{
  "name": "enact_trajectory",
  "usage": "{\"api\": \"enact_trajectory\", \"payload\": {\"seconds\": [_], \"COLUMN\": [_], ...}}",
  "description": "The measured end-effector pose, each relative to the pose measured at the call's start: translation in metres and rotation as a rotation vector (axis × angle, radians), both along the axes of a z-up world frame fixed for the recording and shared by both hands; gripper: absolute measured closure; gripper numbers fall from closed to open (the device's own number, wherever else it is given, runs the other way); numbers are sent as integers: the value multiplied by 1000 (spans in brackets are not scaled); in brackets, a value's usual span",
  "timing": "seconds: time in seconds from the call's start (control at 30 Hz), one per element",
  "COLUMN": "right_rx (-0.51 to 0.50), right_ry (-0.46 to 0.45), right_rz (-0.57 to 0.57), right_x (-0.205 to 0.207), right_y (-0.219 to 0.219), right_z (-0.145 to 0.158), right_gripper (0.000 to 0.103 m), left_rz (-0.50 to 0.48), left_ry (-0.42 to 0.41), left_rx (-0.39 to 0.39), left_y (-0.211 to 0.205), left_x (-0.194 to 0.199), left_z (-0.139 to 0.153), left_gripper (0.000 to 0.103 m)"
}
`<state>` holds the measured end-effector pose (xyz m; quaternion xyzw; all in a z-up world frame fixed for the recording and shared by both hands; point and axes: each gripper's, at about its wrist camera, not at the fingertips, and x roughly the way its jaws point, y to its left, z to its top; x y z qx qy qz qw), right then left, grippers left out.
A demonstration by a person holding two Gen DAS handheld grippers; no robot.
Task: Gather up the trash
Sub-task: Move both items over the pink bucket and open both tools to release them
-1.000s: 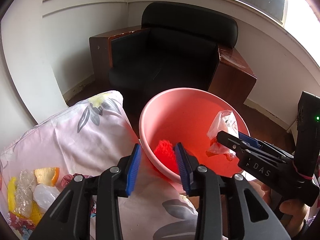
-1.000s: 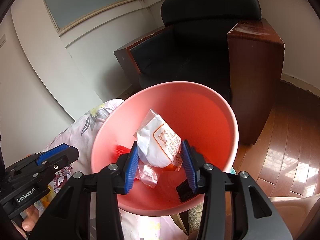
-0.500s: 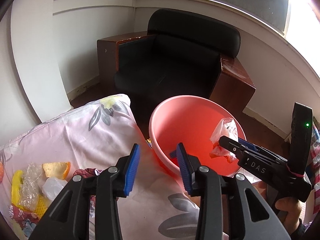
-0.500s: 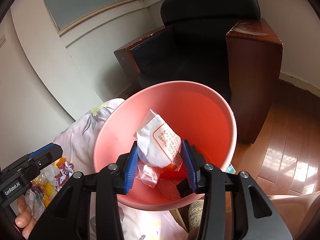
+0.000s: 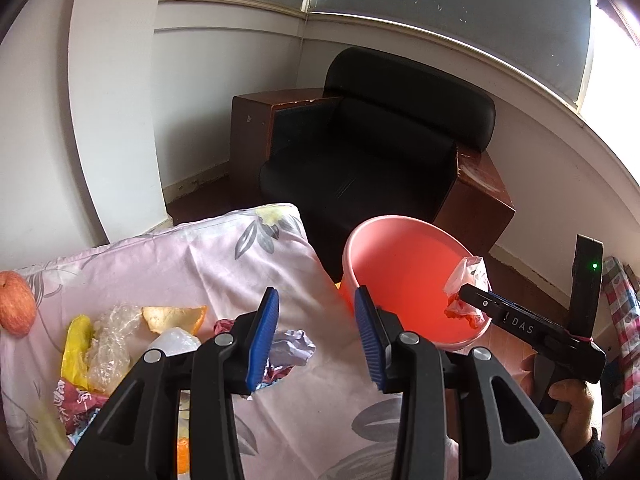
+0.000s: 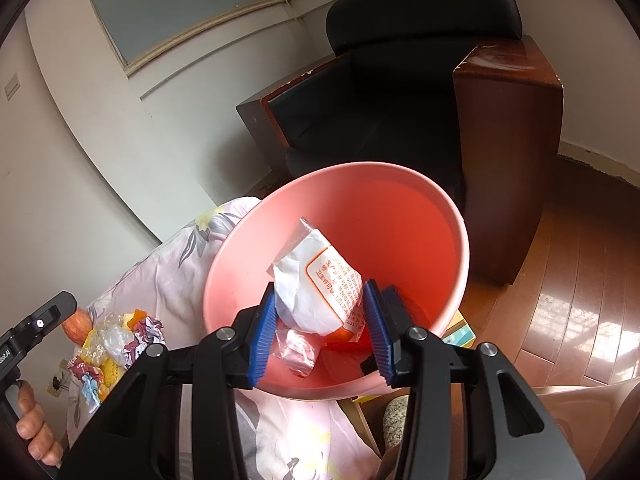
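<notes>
The right claw [image 6: 320, 330] is clamped on a white wrapper [image 6: 316, 280] above the pink basin [image 6: 448, 220]. The left claw [image 5: 316, 336], empty, has just been opening; its jaws stand apart over the floral sheet [image 5: 180, 264], with the trash pile [image 5: 120, 336] at its nine o'clock.

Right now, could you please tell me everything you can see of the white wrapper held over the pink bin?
The white wrapper is a crinkled, glossy plastic packet with an orange-red printed box of small text on one face. It looks empty and creased, standing roughly upright with a corner pointing up. The right hand-held gripper pinches its lower part between blue pads, holding it above the open pink bin. Clear plastic and an orange scrap hang below it.
</notes>
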<state>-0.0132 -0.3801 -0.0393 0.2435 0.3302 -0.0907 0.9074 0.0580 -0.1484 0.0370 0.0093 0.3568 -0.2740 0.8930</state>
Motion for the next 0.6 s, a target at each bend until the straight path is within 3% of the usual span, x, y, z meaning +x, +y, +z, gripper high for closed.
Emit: {"api": "enact_trajectory", "payload": {"seconds": [0.3, 0.4, 0.6], "right_rx": [9, -1, -13], "right_ry": [2, 5, 13], "right_rz": [5, 17, 35], "right_x": [8, 11, 17], "right_y": [2, 6, 15], "right_z": [6, 7, 9], "right_gripper": [59, 49, 48], "left_rz": [66, 93, 159], "left_ry": [-12, -12, -8], "left_rx": [-33, -40, -55], "left_y": [44, 58, 86], "left_x": [-7, -9, -9], "left_z": [5, 5, 5], "left_gripper": [61, 60, 60]}}
